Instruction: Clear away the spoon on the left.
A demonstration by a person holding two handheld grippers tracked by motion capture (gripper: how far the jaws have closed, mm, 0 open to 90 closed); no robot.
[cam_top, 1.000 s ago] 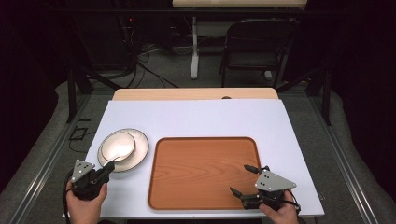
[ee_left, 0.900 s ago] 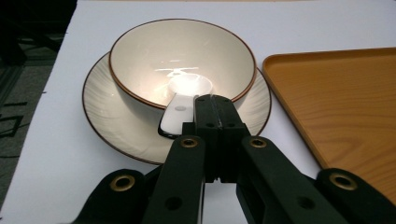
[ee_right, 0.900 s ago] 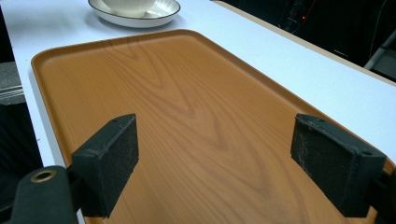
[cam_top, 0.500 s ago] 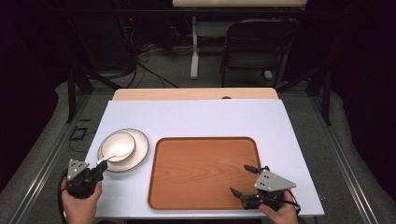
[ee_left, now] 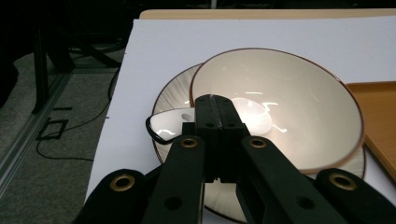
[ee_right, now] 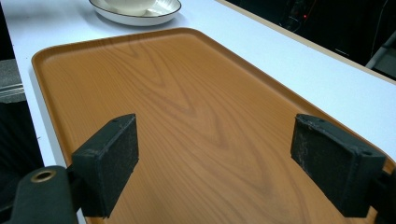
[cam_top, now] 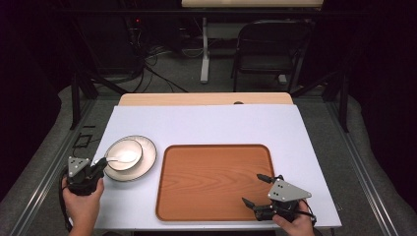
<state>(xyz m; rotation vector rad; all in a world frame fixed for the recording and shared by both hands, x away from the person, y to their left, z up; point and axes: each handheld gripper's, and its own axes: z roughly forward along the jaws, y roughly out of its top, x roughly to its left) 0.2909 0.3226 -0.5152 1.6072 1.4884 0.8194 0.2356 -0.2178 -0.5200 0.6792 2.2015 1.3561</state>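
On the plate (cam_top: 146, 164), a bowl (cam_top: 124, 153) with spoon (ee_left: 170, 124); left gripper (ee_left: 217, 106) closed empty, right gripper (ee_right: 224, 161) wide open.

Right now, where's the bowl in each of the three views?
High view: bowl at left, on the plate.
Left gripper view: bowl centre right, just past the shut tongs.
Right gripper view: bowl at the top edge.
Shared landmark: wooden tray.
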